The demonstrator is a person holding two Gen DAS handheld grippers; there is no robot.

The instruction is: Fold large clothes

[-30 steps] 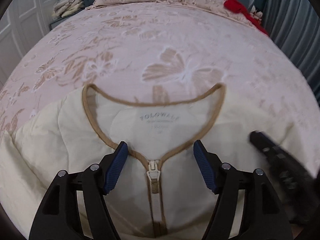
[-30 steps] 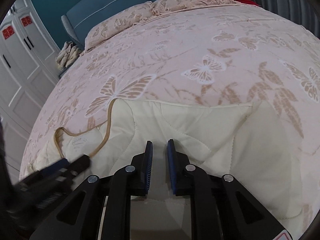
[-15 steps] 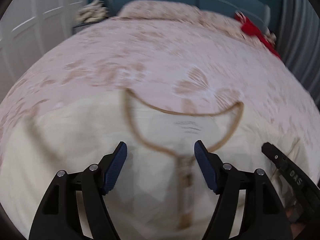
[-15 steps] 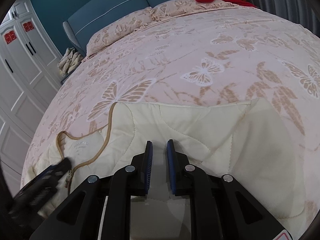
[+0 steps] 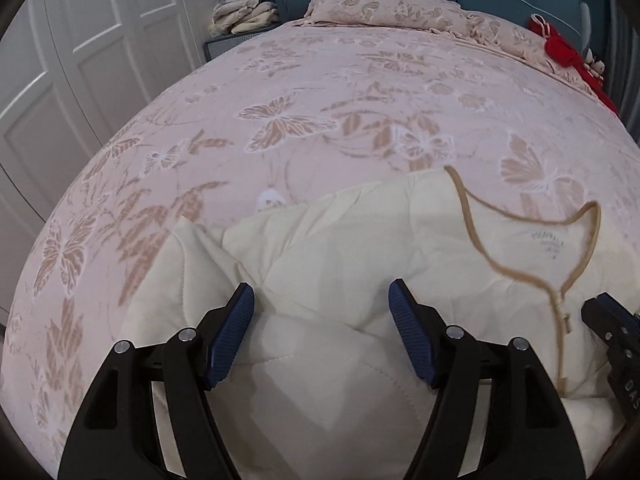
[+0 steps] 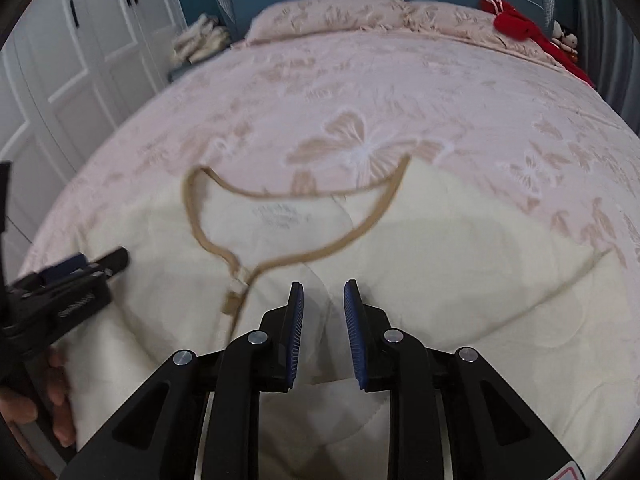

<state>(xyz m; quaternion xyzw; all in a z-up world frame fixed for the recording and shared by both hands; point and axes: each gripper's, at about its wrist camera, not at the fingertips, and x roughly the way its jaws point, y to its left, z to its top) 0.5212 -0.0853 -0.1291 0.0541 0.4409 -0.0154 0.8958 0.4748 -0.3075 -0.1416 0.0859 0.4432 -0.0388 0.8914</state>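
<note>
A cream quilted jacket [image 5: 340,248] with tan neck trim and a front zipper lies flat on the bed, front up. It also shows in the right wrist view [image 6: 460,248]. My left gripper [image 5: 322,300] is open and empty above the jacket's left shoulder and folded sleeve. My right gripper [image 6: 323,300] has its jaws a little apart, empty, just right of the zipper pull [image 6: 236,286] and below the collar [image 6: 296,196]. The left gripper's tip also shows in the right wrist view [image 6: 80,264].
The pink butterfly bedspread [image 5: 304,92] covers the bed. Pillows [image 6: 328,16] lie at the blue headboard. A red cloth [image 6: 520,28] sits at the far right. White wardrobe doors [image 5: 80,48] stand on the left, with folded cloths [image 5: 244,12] on a nightstand.
My left gripper has swung left from the collar to the left shoulder. My right gripper has moved left from the right sleeve to the collar and opened slightly.
</note>
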